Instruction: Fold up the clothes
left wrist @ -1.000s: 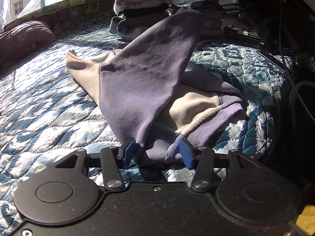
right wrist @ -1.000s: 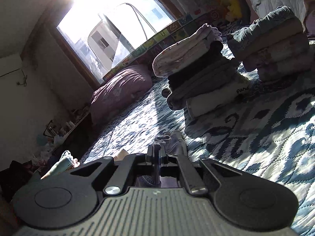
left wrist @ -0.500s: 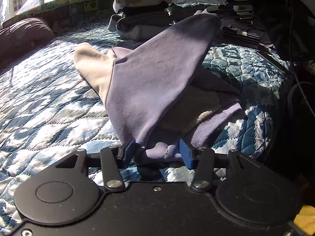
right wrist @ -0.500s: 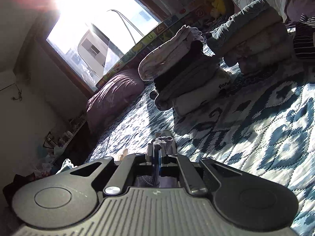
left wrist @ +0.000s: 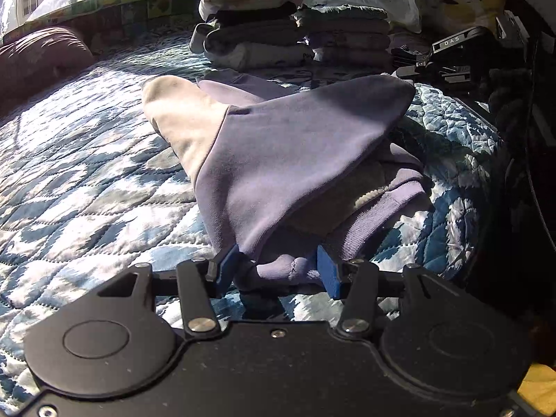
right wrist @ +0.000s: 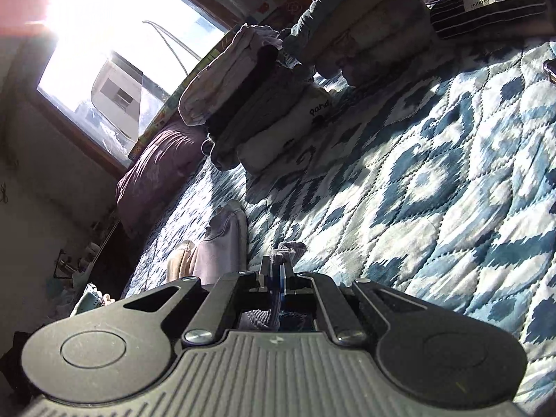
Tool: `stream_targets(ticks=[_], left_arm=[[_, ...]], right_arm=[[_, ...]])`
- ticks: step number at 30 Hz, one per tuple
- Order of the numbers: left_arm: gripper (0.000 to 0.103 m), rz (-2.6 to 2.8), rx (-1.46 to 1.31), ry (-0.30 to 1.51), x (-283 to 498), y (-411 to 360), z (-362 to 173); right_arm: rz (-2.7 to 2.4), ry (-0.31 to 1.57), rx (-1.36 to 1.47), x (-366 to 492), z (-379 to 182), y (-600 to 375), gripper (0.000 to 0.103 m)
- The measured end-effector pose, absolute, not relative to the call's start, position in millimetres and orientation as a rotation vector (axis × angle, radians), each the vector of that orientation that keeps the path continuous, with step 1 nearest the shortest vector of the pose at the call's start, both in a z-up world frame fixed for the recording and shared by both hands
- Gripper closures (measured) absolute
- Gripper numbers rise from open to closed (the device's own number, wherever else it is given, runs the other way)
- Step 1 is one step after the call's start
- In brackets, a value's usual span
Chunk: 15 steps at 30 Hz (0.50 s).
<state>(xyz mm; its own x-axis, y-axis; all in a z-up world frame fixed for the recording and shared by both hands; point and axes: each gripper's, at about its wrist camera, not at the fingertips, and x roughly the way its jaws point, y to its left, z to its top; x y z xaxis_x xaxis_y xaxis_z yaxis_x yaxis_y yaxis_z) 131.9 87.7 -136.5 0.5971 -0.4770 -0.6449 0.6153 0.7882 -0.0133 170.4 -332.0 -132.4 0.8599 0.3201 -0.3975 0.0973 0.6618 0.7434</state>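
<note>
A purple and cream sweatshirt (left wrist: 278,146) lies on the blue patterned quilt (left wrist: 87,191). One purple part is drawn up taut into a peak at the far right. My left gripper (left wrist: 277,271) sits low at the near edge, its blue pads (left wrist: 226,269) partly closed on the bunched ribbed cuff. In the right wrist view my right gripper (right wrist: 277,278) is shut on a ribbed purple edge (right wrist: 290,246) that pokes out past the pads. The rest of the sweatshirt (right wrist: 219,246) trails to its left.
Two stacks of folded clothes (left wrist: 250,31) (left wrist: 347,34) stand at the back of the bed, also seen as stacks (right wrist: 250,104) (right wrist: 365,27). A striped folded garment (right wrist: 486,0) lies beside them. A maroon pillow (left wrist: 38,55) is far left. Black equipment (left wrist: 451,55) and the bed's edge (left wrist: 479,173) are at the right.
The lifted purple part has sunk lower and moved right. My right gripper has tilted and come down nearer the quilt, still holding. The left gripper keeps its hold on the cuff.
</note>
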Motion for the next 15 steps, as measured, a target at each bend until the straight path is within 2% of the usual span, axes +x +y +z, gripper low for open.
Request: stream_targets(ticks=[5,9,11,13,15], left_arm=[[0.056,-0.678,0.122,0.669,137,103,-122],[0.056,-0.638,-0.040,0.575,158,116,-99],[0.061,-0.609,-0.061,0.535,176,113,-91],[0.070,-0.560,-0.060,0.522,202,108,-85],[0.072,-0.502,-0.084,0.532,235,106,-85]], right_arm=[[0.165,0.518,0.901,181,-158,-339,0.097],[0.204,0.519,0.927,185,-174,-345,0.096],[0.208,0.527,0.950,188,-180,-347,0.096],[0.215,0.530,0.976,191,-183,-348,0.096],[0.230,0.528,0.988,193,-185,-348,0.096]])
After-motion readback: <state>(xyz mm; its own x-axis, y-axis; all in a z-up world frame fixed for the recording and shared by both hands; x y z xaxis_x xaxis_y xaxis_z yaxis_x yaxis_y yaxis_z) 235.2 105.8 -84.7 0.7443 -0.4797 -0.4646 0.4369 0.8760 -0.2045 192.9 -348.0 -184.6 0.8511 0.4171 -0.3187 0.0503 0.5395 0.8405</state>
